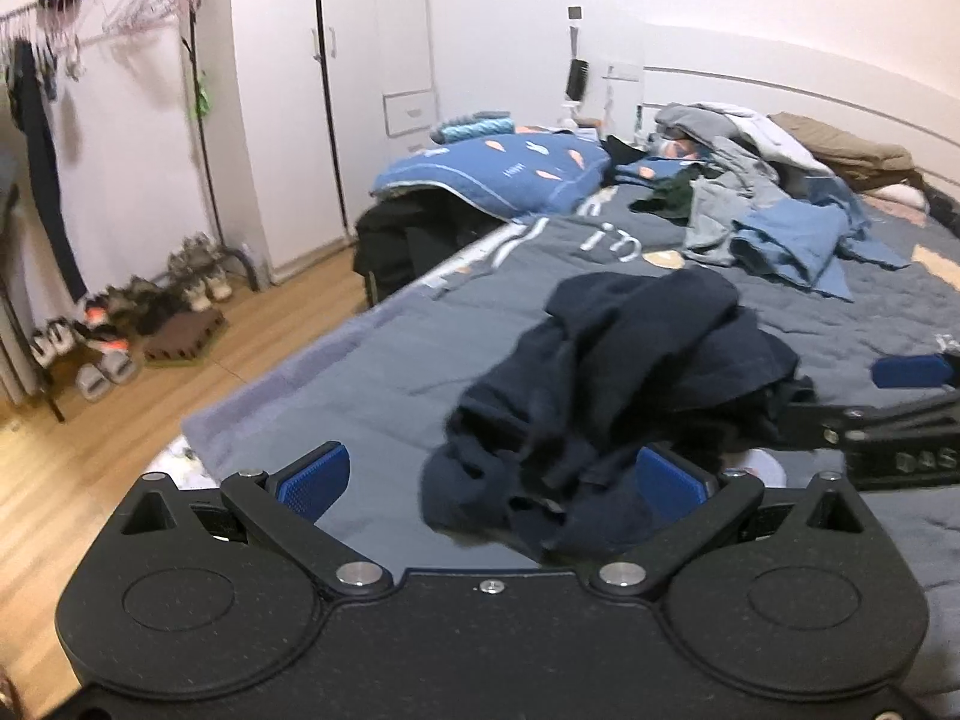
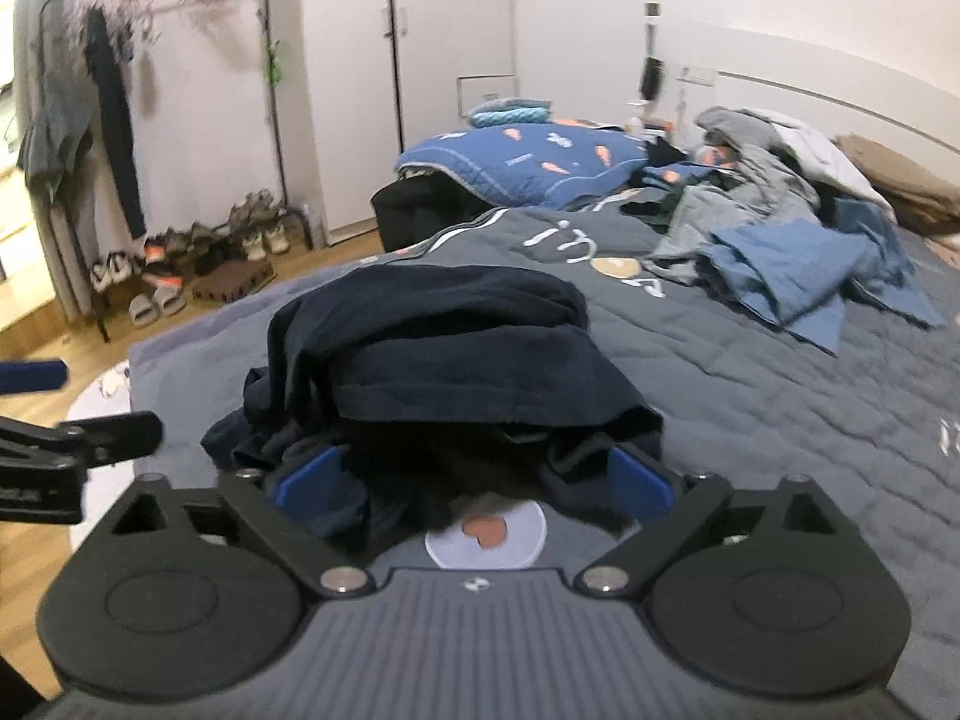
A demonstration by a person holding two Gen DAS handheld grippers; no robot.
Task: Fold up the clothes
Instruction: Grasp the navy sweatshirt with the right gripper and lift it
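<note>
In the left wrist view the left hand-held gripper stands spread, a rumpled navy garment bunched on the bed against one pad; in the right wrist view the right hand-held gripper gapes around that heap, gripping nothing; the far pile looks unfolded too, so most folding seems left.

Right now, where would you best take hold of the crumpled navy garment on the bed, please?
Probably the folded band-like edge across the top of the navy garment, approached from the near side with the open right gripper; it lies raised above the bedspread, whereas the rest is tangled.
</note>
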